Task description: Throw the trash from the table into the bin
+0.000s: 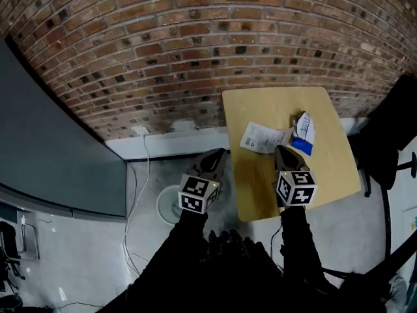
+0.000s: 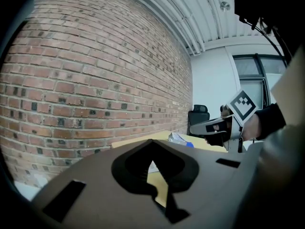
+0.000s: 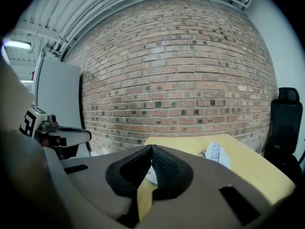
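Observation:
Trash lies on the far half of a small wooden table [image 1: 326, 175]: a flat white wrapper [image 1: 259, 137] and a crumpled blue-and-white packet [image 1: 303, 133]. A round white bin [image 1: 167, 204] stands on the floor left of the table, partly hidden by my left gripper [image 1: 218, 155]. That gripper hangs off the table's left edge with its jaws shut and empty. My right gripper [image 1: 281, 151] is over the table just short of the trash, also shut on nothing. The right gripper view shows its closed tips [image 3: 151, 149] and the packet [image 3: 218, 153] to the right ahead. The left gripper's closed tips [image 2: 151, 144] face the table.
A brick wall [image 1: 195, 44] runs behind the table. A grey panel [image 1: 45, 142] stands at the left and a black office chair [image 1: 391, 142] at the right. A white cable [image 1: 138, 175] hangs from a wall socket down to the floor near the bin.

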